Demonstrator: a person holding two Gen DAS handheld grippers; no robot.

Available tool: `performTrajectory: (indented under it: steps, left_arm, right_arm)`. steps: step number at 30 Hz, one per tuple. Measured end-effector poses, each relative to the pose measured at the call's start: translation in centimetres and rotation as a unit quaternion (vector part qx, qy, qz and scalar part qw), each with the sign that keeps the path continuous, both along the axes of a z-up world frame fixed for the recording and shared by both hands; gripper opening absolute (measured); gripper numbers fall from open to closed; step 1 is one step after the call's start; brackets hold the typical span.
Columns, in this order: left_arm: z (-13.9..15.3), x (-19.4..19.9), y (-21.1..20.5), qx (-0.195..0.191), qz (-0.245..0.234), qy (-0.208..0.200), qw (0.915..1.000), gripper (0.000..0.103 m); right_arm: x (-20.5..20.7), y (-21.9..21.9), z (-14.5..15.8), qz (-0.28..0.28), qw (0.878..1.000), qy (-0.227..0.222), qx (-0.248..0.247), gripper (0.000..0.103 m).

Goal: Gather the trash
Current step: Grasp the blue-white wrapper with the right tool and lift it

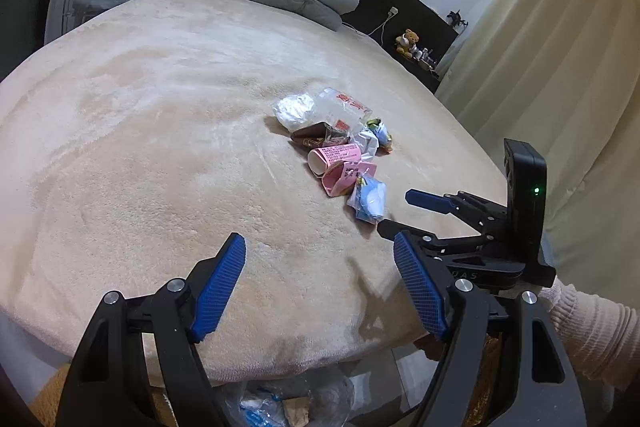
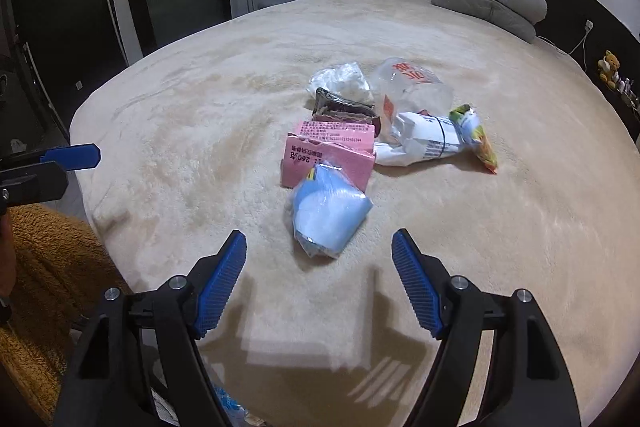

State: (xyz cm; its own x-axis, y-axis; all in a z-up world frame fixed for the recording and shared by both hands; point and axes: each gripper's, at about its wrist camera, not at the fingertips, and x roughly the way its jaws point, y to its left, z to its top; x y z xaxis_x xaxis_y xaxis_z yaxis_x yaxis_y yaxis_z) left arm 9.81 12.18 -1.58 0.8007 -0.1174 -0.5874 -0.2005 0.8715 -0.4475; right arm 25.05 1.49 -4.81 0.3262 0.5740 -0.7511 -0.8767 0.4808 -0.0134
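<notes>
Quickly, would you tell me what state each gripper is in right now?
Left gripper: open, holding nothing, above the bed edge.
Right gripper: open, empty, just short of the blue packet.

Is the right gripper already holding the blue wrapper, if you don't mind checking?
No, the right gripper is open and empty, with the blue wrapper lying on the bed ahead.

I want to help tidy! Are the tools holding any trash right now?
No. The left tool and the right tool are both open and empty. The blue packet lies loose on the bed.
</notes>
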Motion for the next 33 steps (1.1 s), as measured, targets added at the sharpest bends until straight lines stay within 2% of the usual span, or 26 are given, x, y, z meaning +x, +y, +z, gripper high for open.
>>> performTrajectory:
  steps: [6, 7, 8, 9, 12, 18, 25, 28, 33]
  left_arm:
    - [-1.2, -0.4, 0.8, -0.013, 0.008, 0.013, 0.9998, 0.075]
    - [-1.2, -0.4, 0.7, -0.01, 0.008, 0.014, 0.9998, 0.075]
    - [-1.3, -0.3, 0.6, -0.008, 0.006, 0.015, 0.9998, 0.075]
    - [-1.3, -0.3, 0.5, -0.006, 0.004, 0.015, 0.9999, 0.075]
    - [-1.4, -0.3, 0.1, 0.001, 0.0, 0.017, 0.9998, 0.075]
    - [-1.5, -0.1, -0.6, 0.014, -0.003, 0.022, 0.9997, 0.075]
    - [-1.3, -0.2, -1.4, 0.037, -0.003, 0.027, 0.9989, 0.075]
    - [-2.0, -0.1, -1.9, 0.029, -0.006, 0.032, 0.9991, 0.075]
    - [-3.2, 1.0, -4.0, 0.04, -0.025, 0.049, 0.9977, 0.075]
  right_arm:
    - [1.1, 2.3, -1.1, 0.002, 1.0, -0.012, -0.019, 0.073]
    - [1.3, 2.5, -1.3, 0.002, 1.0, -0.012, -0.02, 0.07]
    - [1.4, 2.7, -1.5, 0.0, 1.0, -0.012, -0.027, 0.058]
    - [1.5, 3.0, -1.8, -0.002, 0.999, -0.016, -0.038, 0.053]
    - [1.4, 3.0, -1.8, -0.004, 0.999, -0.022, -0.04, 0.051]
    - [1.2, 1.2, -0.2, -0.014, 1.0, -0.017, -0.011, 0.051]
    - [1.2, -2.5, 2.0, -0.037, 0.999, 0.012, 0.03, 0.05]
    - [1.0, -4.0, 2.7, -0.044, 0.998, 0.017, 0.04, 0.05]
    - [1.2, -7.1, 4.1, -0.066, 0.995, 0.022, 0.066, 0.05]
